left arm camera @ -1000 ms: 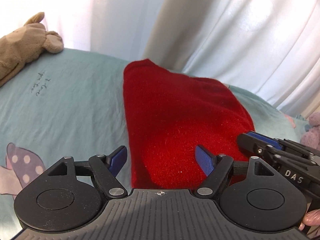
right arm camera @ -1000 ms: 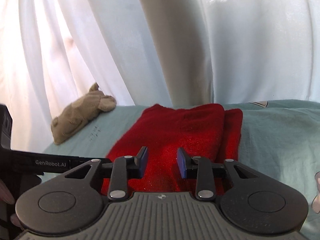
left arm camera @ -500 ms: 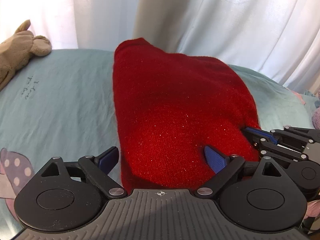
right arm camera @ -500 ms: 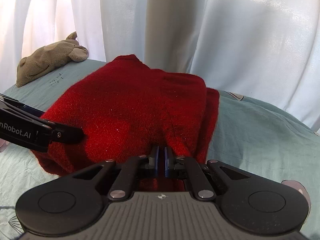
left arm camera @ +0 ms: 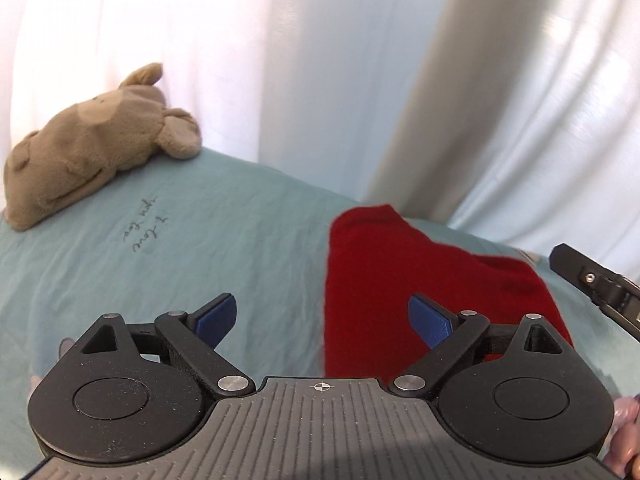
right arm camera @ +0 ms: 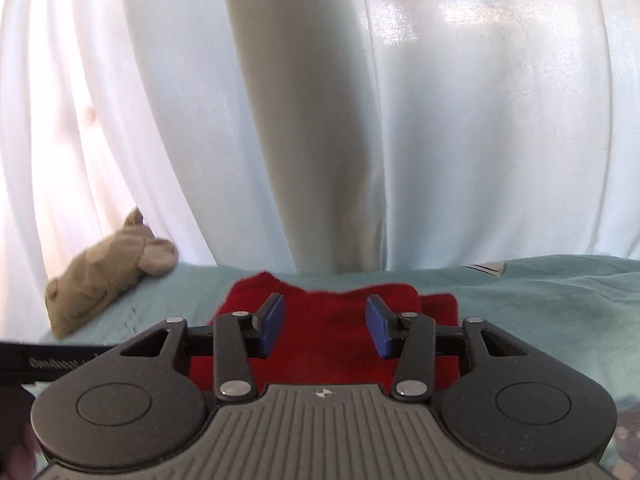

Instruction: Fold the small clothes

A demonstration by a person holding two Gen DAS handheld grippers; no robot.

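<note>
- Bed with pale teal sheet [left arm camera: 248, 216] as the work surface, white curtains [right arm camera: 460, 120] behind it.
- Left gripper [left arm camera: 322, 320]: blue fingers [left arm camera: 216, 320] spread wide, nothing between them. It hangs over the sheet, near the left edge of the red garment.
- Right gripper [right arm camera: 325, 326]: jaws opening, blue fingers [right arm camera: 378, 332] apart, no cloth pinched. Its black tip also shows at the right edge of the left wrist view [left arm camera: 592, 280].
- Red knit garment [right arm camera: 328, 332]: folded, lying flat on the sheet right ahead of the right gripper, with a second layer sticking out on its right side. In the left wrist view [left arm camera: 400, 280] it sits ahead and to the right.
- Handwritten print on the sheet [left arm camera: 146, 224], left of the garment.
- Tan plush toy [left arm camera: 92, 140] further back at the left, well apart from the garment, next to the curtains.
</note>
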